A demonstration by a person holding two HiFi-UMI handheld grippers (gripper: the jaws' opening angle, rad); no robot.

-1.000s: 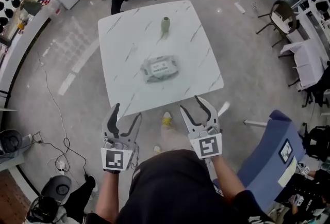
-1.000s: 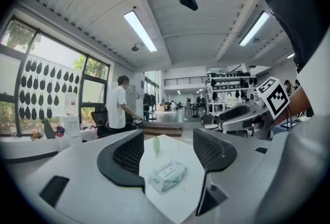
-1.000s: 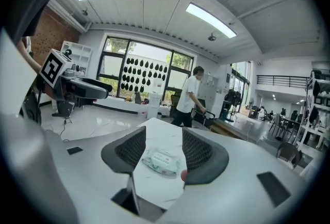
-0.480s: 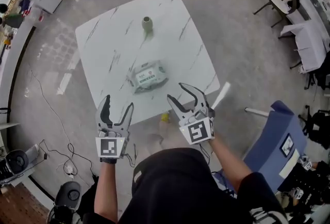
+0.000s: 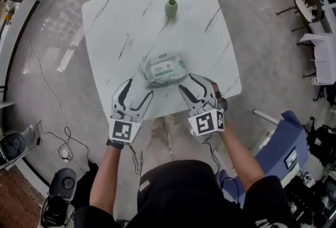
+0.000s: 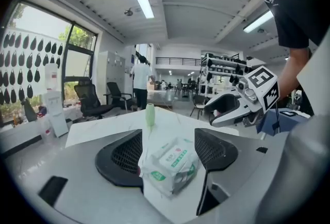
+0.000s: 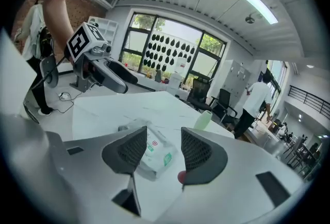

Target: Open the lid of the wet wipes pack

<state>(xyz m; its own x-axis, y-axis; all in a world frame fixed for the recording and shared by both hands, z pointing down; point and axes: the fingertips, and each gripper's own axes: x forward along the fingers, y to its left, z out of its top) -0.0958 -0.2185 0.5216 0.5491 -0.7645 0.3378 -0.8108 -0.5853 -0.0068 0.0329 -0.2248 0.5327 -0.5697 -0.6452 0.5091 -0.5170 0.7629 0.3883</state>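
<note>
Shows a soft white wet wipes pack with a green and white label [image 5: 164,69] lying flat on a white square table with thin grey streaks [image 5: 121,17]. Sits in the table's near half, label side up. Cannot tell from here if the lid is up or down.

Also shows a small light green cup-shaped thing [image 5: 170,8] standing near the table's far edge, well apart from the pack.

Holding the grey two-jaw left gripper [image 5: 139,87] over the table's near edge, a bit left of the table's middle. Jaws spread wide, having just closed a tiny bit, and pinching nothing. Pointing across the table at the pack, which lies just past the jaw tips. From the left gripper view, lines up with the gap between the black ribbed pads [image 6: 121,158], but no pad presses on it.

Holding the grey two-jaw right gripper [image 5: 185,81] over the same near edge, a bit right of the table's middle. Jaws wide apart here too, with nothing squeezed. Pack again just ahead of the tips, near its right end, not gripped.

Both grippers side by side, the pack just beyond the space between them.
</note>
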